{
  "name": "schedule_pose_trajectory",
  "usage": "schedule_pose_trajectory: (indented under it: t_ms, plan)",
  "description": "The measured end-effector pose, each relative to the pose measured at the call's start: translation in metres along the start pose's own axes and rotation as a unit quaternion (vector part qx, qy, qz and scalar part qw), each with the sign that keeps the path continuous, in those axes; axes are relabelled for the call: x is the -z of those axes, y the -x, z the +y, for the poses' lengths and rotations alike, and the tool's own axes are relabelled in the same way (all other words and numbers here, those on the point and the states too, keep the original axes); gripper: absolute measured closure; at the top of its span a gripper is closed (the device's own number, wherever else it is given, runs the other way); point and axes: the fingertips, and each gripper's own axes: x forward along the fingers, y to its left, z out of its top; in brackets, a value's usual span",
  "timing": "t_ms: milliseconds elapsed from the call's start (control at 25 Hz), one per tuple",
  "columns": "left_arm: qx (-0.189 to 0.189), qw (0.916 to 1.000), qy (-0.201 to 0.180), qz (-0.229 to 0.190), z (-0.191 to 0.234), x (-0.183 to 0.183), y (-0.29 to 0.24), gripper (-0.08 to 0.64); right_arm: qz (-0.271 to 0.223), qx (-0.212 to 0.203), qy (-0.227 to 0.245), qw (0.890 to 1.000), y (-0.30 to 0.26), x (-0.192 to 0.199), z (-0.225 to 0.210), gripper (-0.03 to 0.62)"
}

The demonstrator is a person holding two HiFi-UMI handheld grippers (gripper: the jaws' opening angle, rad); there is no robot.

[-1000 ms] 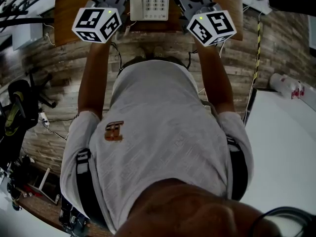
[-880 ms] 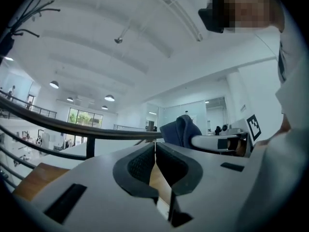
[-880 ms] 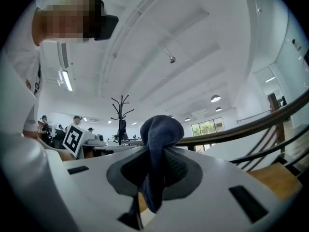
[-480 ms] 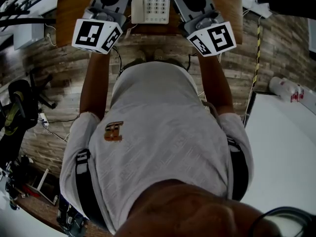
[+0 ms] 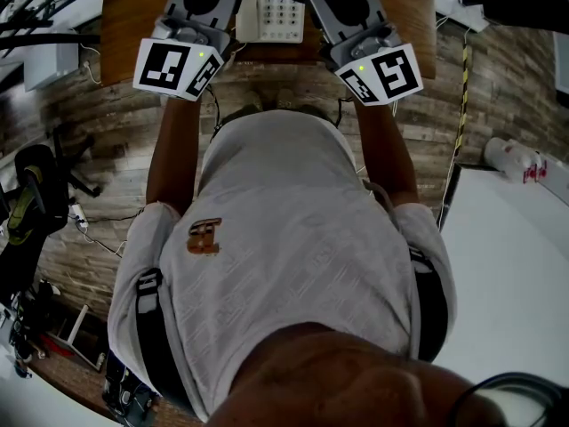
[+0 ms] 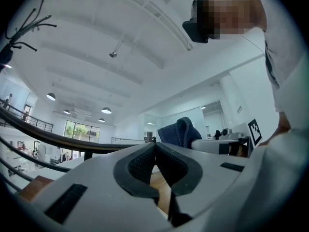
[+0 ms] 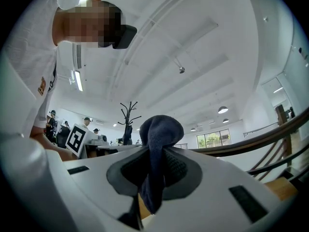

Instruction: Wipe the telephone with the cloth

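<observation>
Telephone [image 5: 271, 12] top centre, long axis up-frame, flanked by both tools; right tool [image 7: 155, 161] clamps cloth [image 7: 159, 129]; left tool [image 6: 155, 151] closed, empty.

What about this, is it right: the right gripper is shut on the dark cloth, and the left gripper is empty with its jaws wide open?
One point is wrong. The left gripper is empty, but its jaws are shut, pad against pad, not wide open; the left gripper view shows it. The right gripper is shut on the cloth, as you say.
</observation>
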Motion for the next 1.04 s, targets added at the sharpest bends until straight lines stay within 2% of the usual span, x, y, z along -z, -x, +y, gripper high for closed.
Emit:
schedule_pose_trajectory:
  t_ms: [320,1040]
  plan:
    - [0.001,1.0000,0.005,-0.001,-0.001,0.001,0.012,0.541,0.003,0.002,0.000,1.000,0.000,0.004,0.012,0.520]
    - [0.004,0.9999,0.014,0.000,-0.001,0.009,0.011,0.540,0.010,0.013,-0.002,1.000,0.005,0.011,0.007,0.521]
